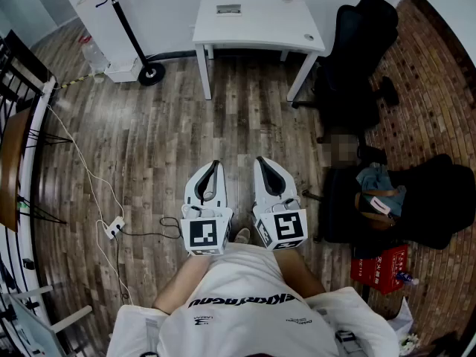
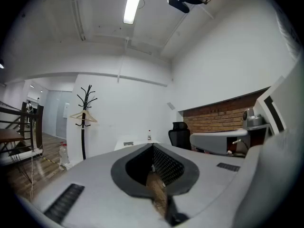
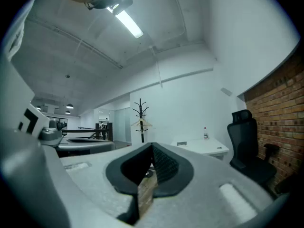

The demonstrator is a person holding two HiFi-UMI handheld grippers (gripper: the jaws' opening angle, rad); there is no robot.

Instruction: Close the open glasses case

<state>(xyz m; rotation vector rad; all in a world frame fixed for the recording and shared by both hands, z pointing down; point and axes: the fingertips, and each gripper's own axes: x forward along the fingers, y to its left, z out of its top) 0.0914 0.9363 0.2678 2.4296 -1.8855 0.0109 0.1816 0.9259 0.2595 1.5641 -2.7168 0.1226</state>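
White rectangular tabletop [image 1: 256, 28] sits well off at 12 o'clock across the wood plank floor [image 1: 149, 147], so I'd say the closing hasn't started. The next move is walking over. The left tongs [image 1: 215, 165] and the right tongs [image 1: 259, 161] are both pinched together with nothing in them. A small grey flat thing [image 1: 228, 9] on the tabletop's far side might be the open glasses case, but it's too tiny to tell.
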